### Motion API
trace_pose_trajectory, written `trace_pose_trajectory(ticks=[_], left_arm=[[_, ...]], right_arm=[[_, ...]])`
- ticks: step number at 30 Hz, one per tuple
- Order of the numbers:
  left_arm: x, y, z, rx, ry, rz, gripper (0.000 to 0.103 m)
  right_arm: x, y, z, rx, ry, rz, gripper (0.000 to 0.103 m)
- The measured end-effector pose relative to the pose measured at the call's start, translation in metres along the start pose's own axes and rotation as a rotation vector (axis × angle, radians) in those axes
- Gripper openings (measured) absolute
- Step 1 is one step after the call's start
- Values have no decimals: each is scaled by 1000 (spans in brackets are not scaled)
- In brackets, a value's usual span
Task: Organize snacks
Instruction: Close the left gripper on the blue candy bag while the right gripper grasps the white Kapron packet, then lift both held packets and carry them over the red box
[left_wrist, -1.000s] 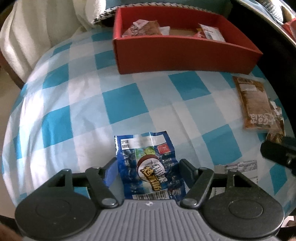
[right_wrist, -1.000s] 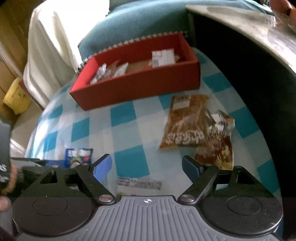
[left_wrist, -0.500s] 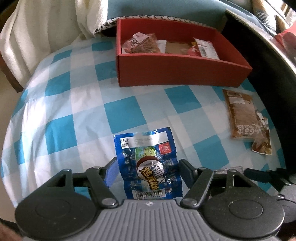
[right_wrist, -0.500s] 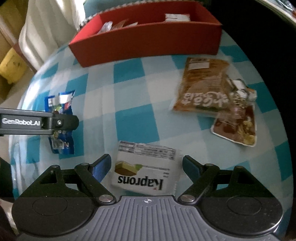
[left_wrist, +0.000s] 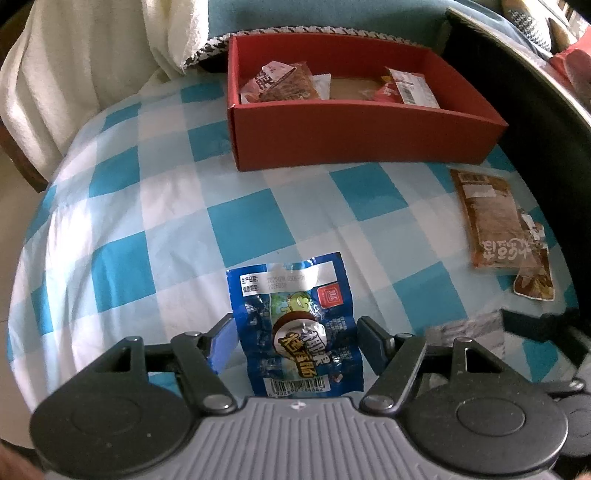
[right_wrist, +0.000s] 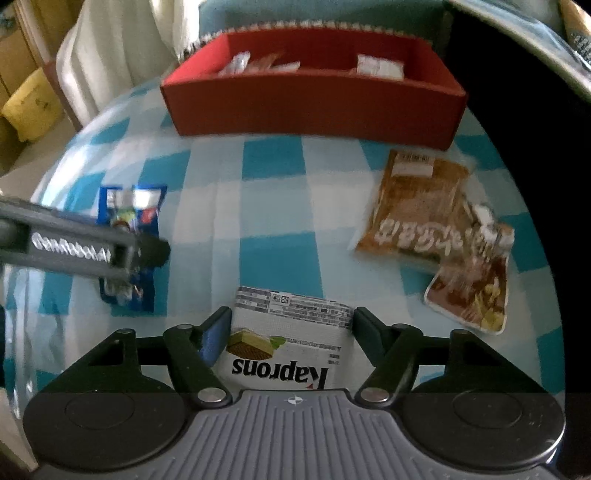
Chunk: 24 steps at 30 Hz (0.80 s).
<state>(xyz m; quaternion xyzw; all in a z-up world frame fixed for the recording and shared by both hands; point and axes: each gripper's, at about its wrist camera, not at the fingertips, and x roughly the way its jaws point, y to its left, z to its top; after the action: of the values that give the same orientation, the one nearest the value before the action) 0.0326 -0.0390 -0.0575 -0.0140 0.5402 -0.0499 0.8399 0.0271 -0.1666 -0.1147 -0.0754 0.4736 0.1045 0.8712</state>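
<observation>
The right gripper (right_wrist: 291, 332) straddles the white Kaprons wafer packet (right_wrist: 288, 343), its jaws closing across the packet's width, pads at its edges but not plainly pinching yet. The left gripper (left_wrist: 295, 341) likewise brackets the blue sausage packet (left_wrist: 295, 325), long axis pointing away, fingers apart from it. Beyond, the red box (right_wrist: 314, 107) waits across the checked surface (right_wrist: 273, 206), well apart

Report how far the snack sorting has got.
Done: a few packets already lie in the red box. In hand: left gripper straddles the blue packet; right gripper is closing around the white Kaprons packet. Left: two brown packets on the checked cloth.
</observation>
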Motion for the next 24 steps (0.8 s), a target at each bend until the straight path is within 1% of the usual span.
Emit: trace_pose_trajectory(ticks=[7, 14, 24], left_arm=[[0, -5, -1, 36, -7, 9, 63], [-1, -6, 0, 42, -23, 13, 63], [-10, -8, 12, 48, -89, 27, 63]], right_arm=[[-8, -7, 13, 21, -47, -20, 77], [-14, -11, 24, 38, -84, -28, 77], [-24, -15, 40, 38, -147, -59, 77]])
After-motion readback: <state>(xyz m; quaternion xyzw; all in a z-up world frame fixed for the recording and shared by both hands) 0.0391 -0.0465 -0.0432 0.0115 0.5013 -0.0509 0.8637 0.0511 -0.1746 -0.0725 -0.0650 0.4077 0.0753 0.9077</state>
